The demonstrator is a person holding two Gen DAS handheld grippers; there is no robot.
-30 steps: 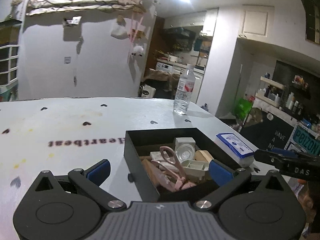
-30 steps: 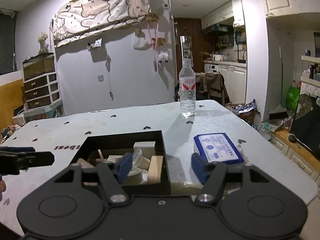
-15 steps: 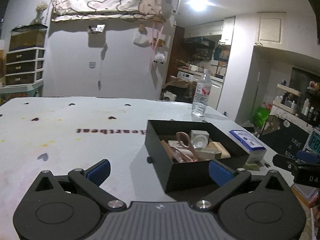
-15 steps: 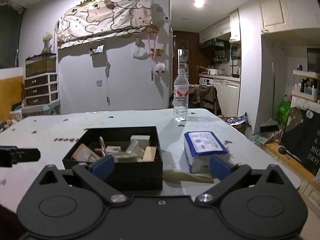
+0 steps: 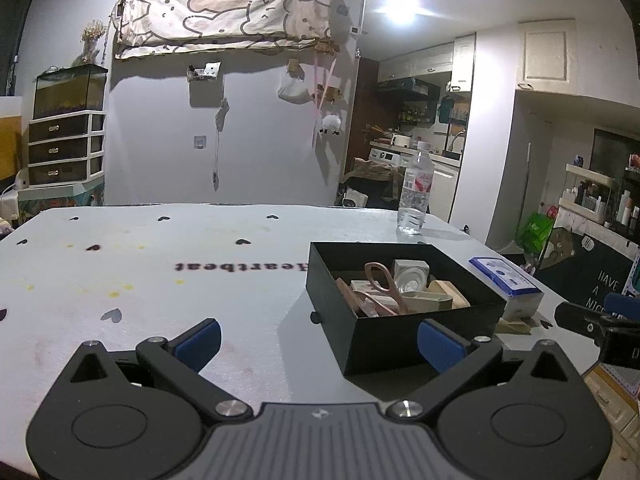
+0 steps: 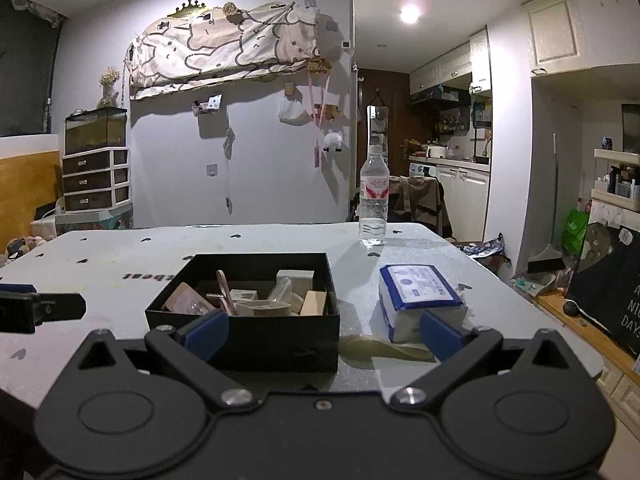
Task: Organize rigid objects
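A black open box (image 5: pixel 404 316) (image 6: pixel 244 322) sits on the white table, filled with pink scissors (image 5: pixel 382 284) (image 6: pixel 225 296), white cases, a beige tray and a wooden block (image 6: pixel 314 303). My left gripper (image 5: pixel 318 342) is open, held back from the box's near left corner with nothing between its fingers. My right gripper (image 6: pixel 324 330) is open wide, just in front of the box and the tissue pack (image 6: pixel 420 300) (image 5: pixel 506 284), holding nothing. Each gripper's tip shows at the edge of the other's view.
A water bottle (image 6: pixel 374 202) (image 5: pixel 416 188) stands at the table's far side. A limp pale glove (image 6: pixel 384 348) lies in front of the tissue pack. The table (image 5: pixel 140 272) drops off on the right, toward kitchen shelves and a chalkboard.
Both grippers have drawn back from the box, which now looks smaller and farther. The right gripper's fingers have spread wider apart. The box's contents lie as before.
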